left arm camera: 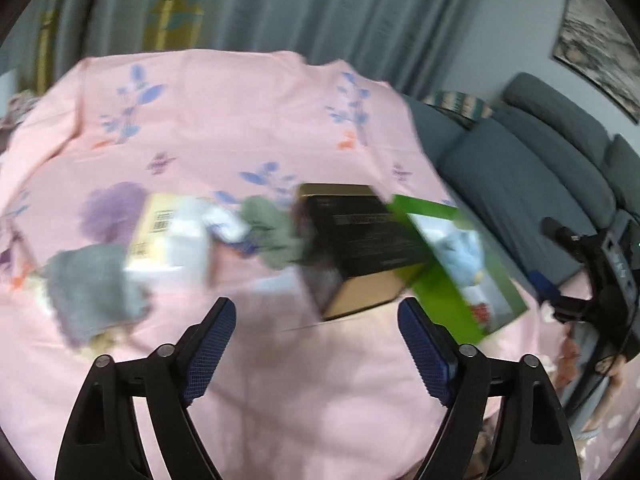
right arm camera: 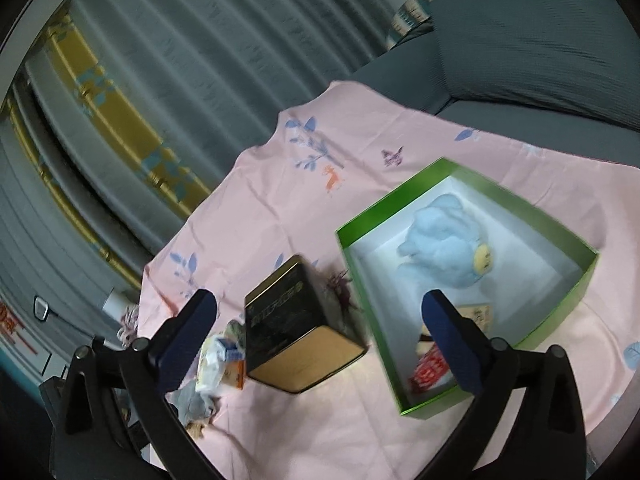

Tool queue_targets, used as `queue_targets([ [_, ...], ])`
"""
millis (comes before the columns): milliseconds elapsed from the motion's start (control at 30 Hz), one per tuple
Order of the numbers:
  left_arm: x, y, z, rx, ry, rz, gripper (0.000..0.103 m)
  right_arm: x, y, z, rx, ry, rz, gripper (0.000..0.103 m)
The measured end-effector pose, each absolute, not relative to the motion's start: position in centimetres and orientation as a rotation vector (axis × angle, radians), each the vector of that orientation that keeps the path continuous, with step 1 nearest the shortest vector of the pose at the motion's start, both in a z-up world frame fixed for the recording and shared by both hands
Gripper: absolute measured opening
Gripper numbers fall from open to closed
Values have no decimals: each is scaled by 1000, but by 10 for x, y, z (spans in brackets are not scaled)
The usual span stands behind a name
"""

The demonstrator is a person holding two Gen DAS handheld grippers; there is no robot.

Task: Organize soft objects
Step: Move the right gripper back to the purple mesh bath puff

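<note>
Left wrist view: my left gripper [left arm camera: 316, 312] hangs over the pink sheet [left arm camera: 240, 120] with its fingers spread wide and nothing between them — the picture is smeared, so shapes are rough.
Loose soft things: a grey cloth [left arm camera: 94, 292] lies ahead and to the left of those fingers, a green-grey cloth [left arm camera: 272, 232] ahead and slightly left, farther off; a pale box [left arm camera: 168, 236] and some white bits sit between the two.
Long axis: I cannot read one for either cloth; both look like crumpled heaps.
Nearer hand: I judge the left — the heaps lie on its side, and the grey cloth is the closest piece.
Right gripper [right arm camera: 320, 300]: fingers also spread, holding nothing, poised above the black and gold tin [right arm camera: 296, 328].
Destination: the green box [right arm camera: 472, 280] lies on the right, open, with a blue plush [right arm camera: 444, 240] already inside and a small red and white packet [right arm camera: 430, 372] at its near end.
Relation that matters: the tin lies between the heaps on the left and the green box on the right, so I expect a carry to pass over or around it.
Right wrist view only: the inside of the green box, sharp, and the free room beside the plush.
Left wrist view only: the grey cloth whole, plus the right gripper [left arm camera: 592, 280] at the far right edge.
</note>
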State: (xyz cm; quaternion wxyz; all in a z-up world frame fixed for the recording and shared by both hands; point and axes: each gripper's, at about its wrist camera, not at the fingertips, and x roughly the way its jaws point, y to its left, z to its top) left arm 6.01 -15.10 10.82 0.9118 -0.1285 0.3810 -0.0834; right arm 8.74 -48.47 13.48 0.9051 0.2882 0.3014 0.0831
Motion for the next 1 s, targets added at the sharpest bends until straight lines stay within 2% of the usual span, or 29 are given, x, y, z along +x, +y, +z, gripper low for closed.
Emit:
queue_targets([
  [200, 39, -93, 82, -290, 811, -31, 89, 90, -450, 141, 565, 636, 262, 102],
  [500, 17, 7, 40, -498, 800, 146, 89, 100, -368, 142, 452, 703, 431, 102],
  [667, 13, 30, 25, -544, 829, 193, 89, 107, -312, 127, 386, 776, 479, 102],
  [1000, 5, 50, 28, -572, 802, 222, 89, 110, -222, 103, 205, 864, 497, 102],
])
